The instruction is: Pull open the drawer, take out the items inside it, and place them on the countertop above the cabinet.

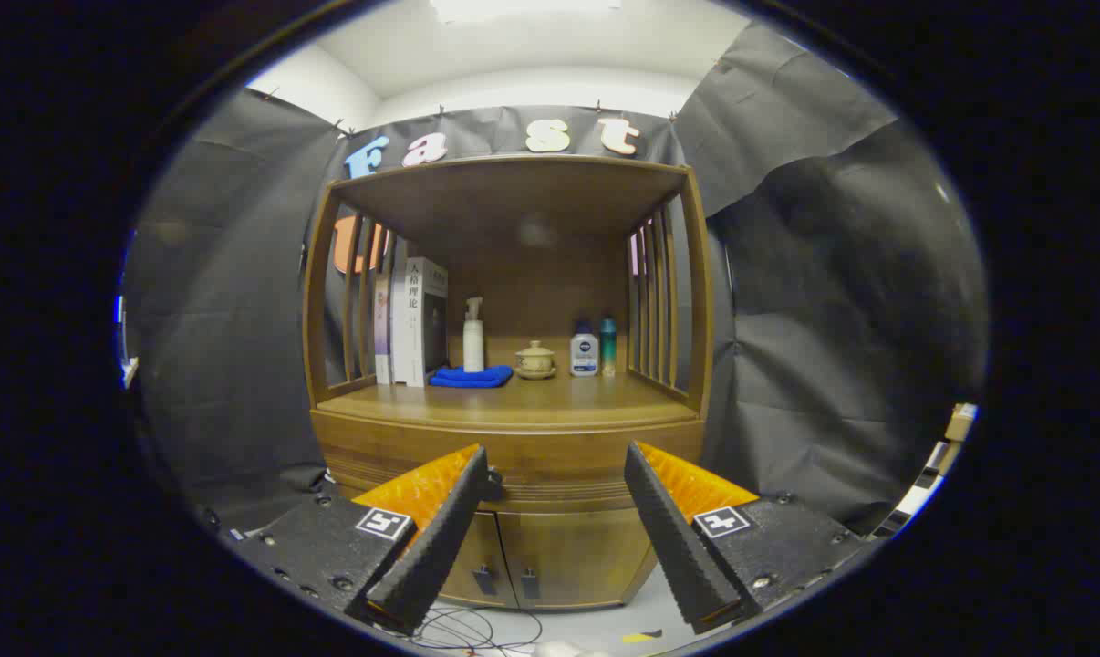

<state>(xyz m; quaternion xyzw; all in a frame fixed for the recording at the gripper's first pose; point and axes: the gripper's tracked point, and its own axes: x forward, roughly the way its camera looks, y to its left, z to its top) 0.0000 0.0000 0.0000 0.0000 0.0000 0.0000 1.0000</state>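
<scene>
A big brown wooden cabinet (513,429) stands against the black cloth wall, straight ahead of the gripper. It has an open shelf part on top with thin wooden bars at both sides. Under the shelf part runs the flat wooden countertop (513,406). Below that is the wide brown drawer front (523,461), and it is closed. What is inside the drawer is hidden. Under the drawer are two small brown cabinet doors (550,557) with little dark handles, and the fingers cover the doors' outer sides.

At the back of the countertop stands a row of things. On the left are a few tall white books (413,319), standing up. Next to them lies a folded blue cloth (471,376), and a white pump bottle (473,336) stands just behind it. In the middle sits a small tan teacup with a lid (535,359). To its right stand a small white bottle with a blue cap (584,354) and a thin teal bottle (608,346), side by side.

The hand-held gripper (555,474) is spread wide, with nothing between its fingers. It is still apart from the cabinet, and the drawer front shows in the gap between the fingertips.

Thin black wires (477,630) lie on the pale floor below.
</scene>
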